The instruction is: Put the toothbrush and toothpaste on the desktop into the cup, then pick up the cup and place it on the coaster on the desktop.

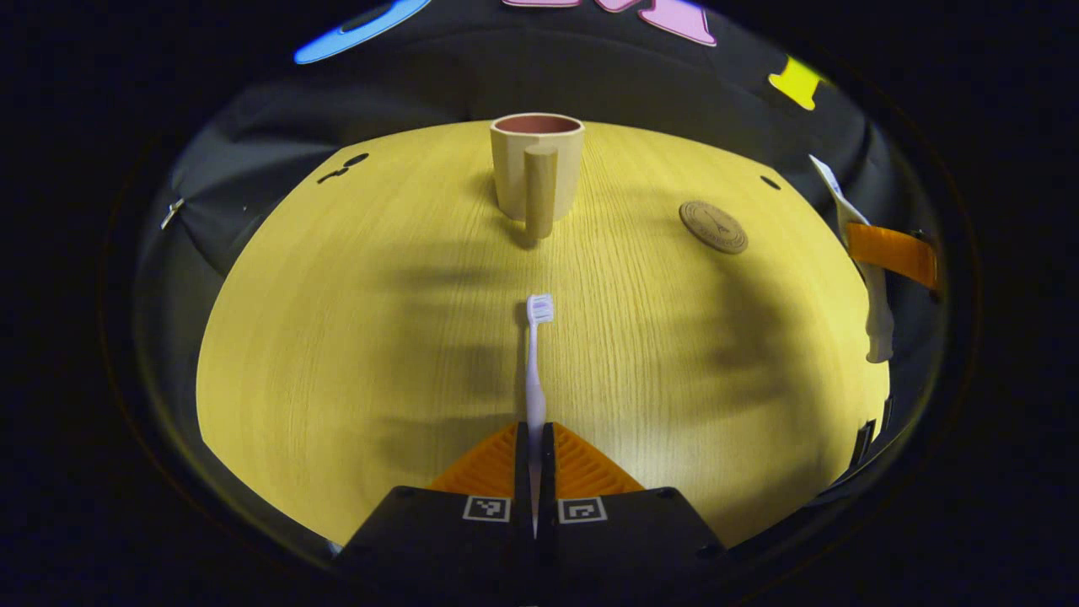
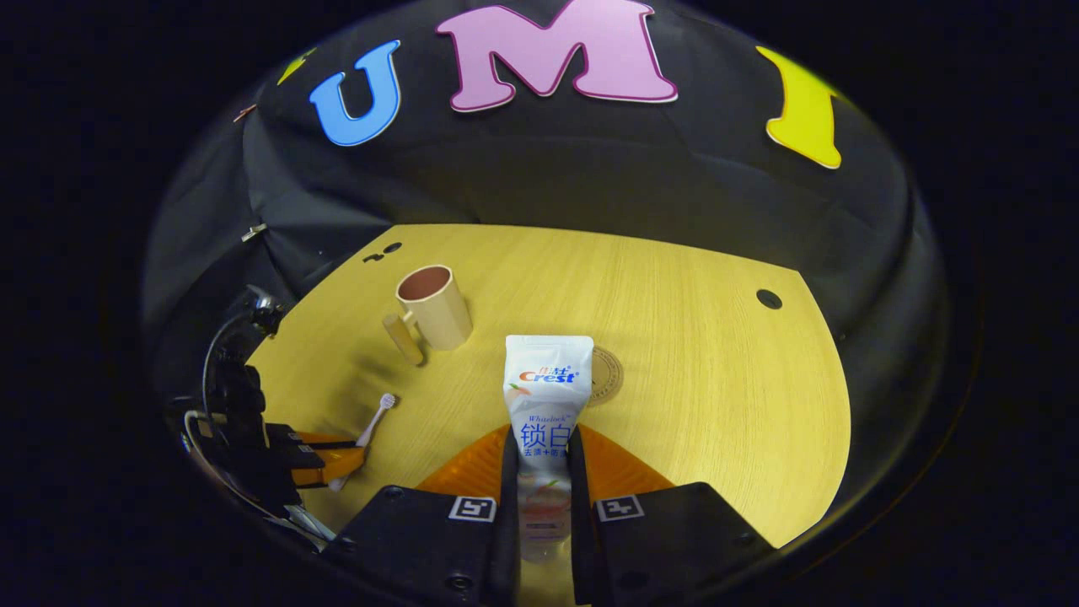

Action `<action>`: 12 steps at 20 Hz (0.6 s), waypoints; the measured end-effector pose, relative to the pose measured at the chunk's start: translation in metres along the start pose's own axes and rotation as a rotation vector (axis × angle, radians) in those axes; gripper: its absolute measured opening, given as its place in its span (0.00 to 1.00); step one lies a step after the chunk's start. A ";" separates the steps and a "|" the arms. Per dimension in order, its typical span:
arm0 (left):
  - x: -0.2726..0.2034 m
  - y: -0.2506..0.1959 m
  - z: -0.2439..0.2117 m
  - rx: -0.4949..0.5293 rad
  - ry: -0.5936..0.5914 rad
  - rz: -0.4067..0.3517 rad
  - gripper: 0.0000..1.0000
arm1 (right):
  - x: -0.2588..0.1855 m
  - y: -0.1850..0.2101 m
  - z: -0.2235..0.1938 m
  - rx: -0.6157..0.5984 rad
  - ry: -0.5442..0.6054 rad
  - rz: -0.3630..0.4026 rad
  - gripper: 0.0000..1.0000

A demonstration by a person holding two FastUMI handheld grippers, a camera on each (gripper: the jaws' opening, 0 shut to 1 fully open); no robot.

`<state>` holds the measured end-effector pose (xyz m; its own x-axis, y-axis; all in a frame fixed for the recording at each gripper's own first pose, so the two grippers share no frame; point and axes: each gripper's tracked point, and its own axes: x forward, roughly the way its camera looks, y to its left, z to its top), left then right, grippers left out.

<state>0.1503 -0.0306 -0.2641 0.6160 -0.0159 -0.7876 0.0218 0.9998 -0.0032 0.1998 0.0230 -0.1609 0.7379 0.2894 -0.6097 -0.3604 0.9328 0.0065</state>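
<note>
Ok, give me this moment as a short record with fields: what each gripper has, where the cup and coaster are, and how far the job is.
left gripper: shut on the toothbrush, head pointing at the cup
right gripper: shut on the toothpaste
cup: upright on the table, nothing inside that shows
coaster: bare, on the table apart from the cup
progress: both items held, neither in the cup yet
</note>
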 end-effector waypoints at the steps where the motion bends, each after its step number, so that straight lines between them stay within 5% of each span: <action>1: -0.006 0.000 0.002 -0.013 -0.021 -0.010 0.06 | 0.001 0.002 0.006 -0.004 -0.010 0.005 0.28; 12: -0.088 0.003 0.050 -0.116 -0.290 -0.110 0.06 | 0.030 0.052 0.120 -0.015 -0.224 0.076 0.28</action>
<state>0.1355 -0.0265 -0.1634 0.8140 -0.1106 -0.5703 0.0207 0.9866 -0.1619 0.2717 0.1064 -0.0833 0.8159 0.4009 -0.4167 -0.4270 0.9036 0.0334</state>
